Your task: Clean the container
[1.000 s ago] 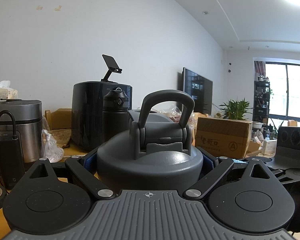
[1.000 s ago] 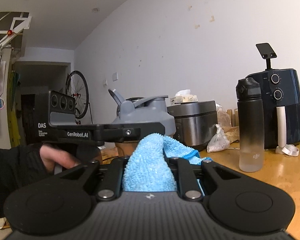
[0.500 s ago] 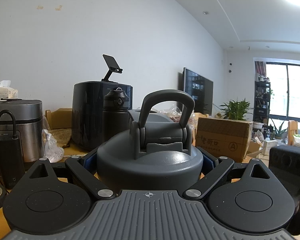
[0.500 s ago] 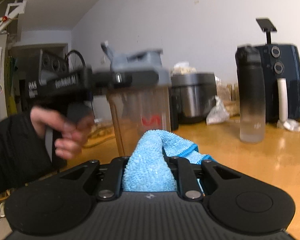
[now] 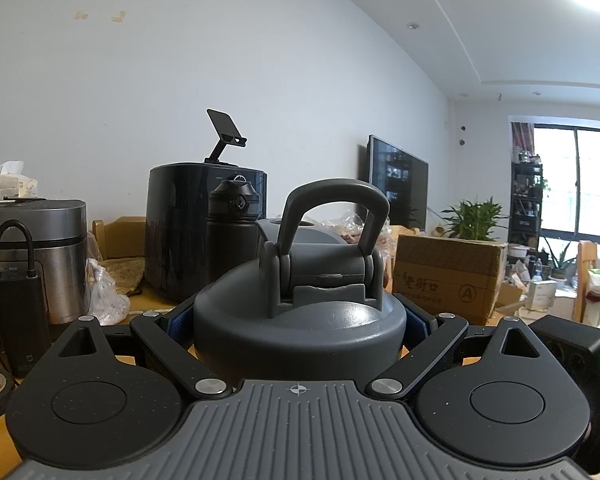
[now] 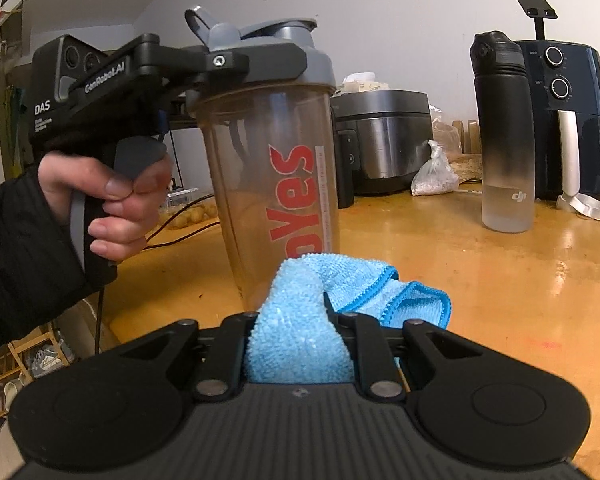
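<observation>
The shaker bottle (image 6: 276, 160) is being held upright above the counter (image 6: 480, 280) by the left gripper (image 6: 236, 60), its fingers clamped on the grey lid (image 5: 296, 320); the bottle's base is being hidden behind the blue cloth (image 6: 300, 320). That cloth is being pinched between the closed fingers of the right gripper (image 6: 296, 344), whose fingertips are being covered by it.
</observation>
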The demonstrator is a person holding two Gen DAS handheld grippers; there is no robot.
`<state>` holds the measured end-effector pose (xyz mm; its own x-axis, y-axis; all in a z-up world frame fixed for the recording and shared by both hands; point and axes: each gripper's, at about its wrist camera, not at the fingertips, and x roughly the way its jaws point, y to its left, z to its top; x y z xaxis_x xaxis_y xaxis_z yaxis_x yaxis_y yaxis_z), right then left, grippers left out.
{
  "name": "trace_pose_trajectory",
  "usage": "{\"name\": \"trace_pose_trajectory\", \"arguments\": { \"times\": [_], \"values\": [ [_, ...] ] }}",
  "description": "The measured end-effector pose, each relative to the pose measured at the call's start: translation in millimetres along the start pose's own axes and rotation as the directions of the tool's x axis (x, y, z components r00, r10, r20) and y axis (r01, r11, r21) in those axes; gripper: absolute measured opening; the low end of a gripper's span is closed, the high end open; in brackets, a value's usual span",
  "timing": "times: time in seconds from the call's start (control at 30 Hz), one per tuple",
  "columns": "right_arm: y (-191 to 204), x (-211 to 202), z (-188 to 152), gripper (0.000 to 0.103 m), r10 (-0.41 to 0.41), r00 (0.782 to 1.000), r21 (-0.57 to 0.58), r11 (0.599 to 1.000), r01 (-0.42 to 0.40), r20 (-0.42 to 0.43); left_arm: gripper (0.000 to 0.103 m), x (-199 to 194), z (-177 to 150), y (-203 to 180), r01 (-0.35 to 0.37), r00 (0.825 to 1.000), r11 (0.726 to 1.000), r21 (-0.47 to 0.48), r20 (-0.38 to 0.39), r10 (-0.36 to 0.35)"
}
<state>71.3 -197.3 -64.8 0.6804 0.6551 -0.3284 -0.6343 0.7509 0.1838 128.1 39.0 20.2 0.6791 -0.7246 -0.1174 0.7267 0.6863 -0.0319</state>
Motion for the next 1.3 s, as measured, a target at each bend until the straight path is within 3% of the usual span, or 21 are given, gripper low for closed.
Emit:
{"name": "trace_pose_trajectory", "arguments": {
  "times": [0.37,0.57,0.87,1.3],
  "values": [
    [3,-5,3,0.01,-0.006,0.999,-0.007,1.0,0.007,0.034,0.095,1,2,1,0.0,1.0,1.0,-0.002,-0.001,0.0],
    [6,-19,19,0.01,-0.008,0.991,-0.006,1.0,0.009,0.135,0.095,1,1,1,0.0,1.0,1.0,-0.003,-0.002,0.0],
    [10,-42,47,0.01,0.006,0.962,-0.023,1.0,0.0,0.275,0.095,1,2,2,0.0,1.0,1.0,-0.004,-0.003,0.0],
    [9,-46,42,0.01,0.0,0.962,-0.027,1.0,0.008,0.273,0.095,2,1,2,-0.003,1.0,1.0,-0.004,-0.003,0.003]
  ]
}}
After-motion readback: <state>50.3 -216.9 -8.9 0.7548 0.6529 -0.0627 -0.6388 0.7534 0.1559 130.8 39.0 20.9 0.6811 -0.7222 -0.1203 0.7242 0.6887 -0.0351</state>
